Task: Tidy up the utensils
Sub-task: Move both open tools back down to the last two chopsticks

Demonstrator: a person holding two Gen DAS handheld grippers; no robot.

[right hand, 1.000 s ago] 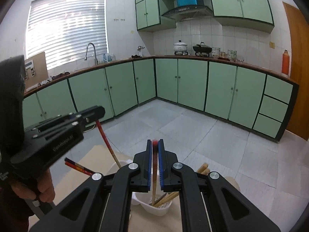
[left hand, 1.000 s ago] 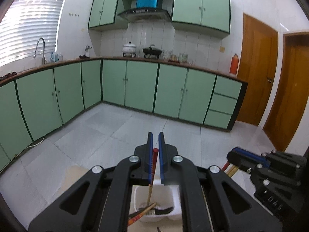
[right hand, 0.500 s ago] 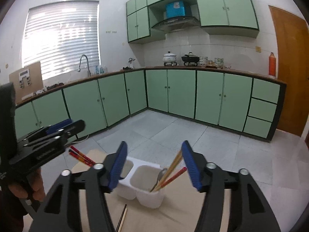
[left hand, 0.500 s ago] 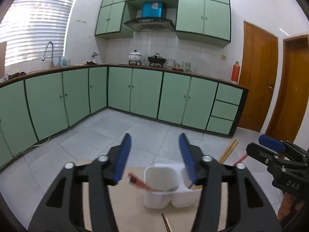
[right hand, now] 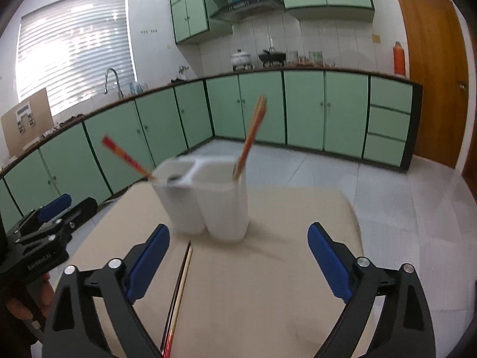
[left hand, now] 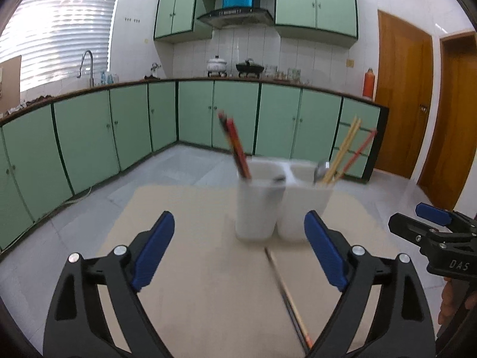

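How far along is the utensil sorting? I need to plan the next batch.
Done: red chopsticks stand in one cup of the white twin-cup plastic holder; pale wooden chopsticks and a metal spoon in the other. In hand: nothing; both grippers' jaws are opening, empty. Left: the chopstick pair lying on the beige tabletop.

Right gripper (right hand: 238,253) jaws opening, nothing between them. White two-cup holder (right hand: 208,205) at 12 o'clock on beige mat (right hand: 268,292); chopstick pair (right hand: 179,292) lying at 7 o'clock.
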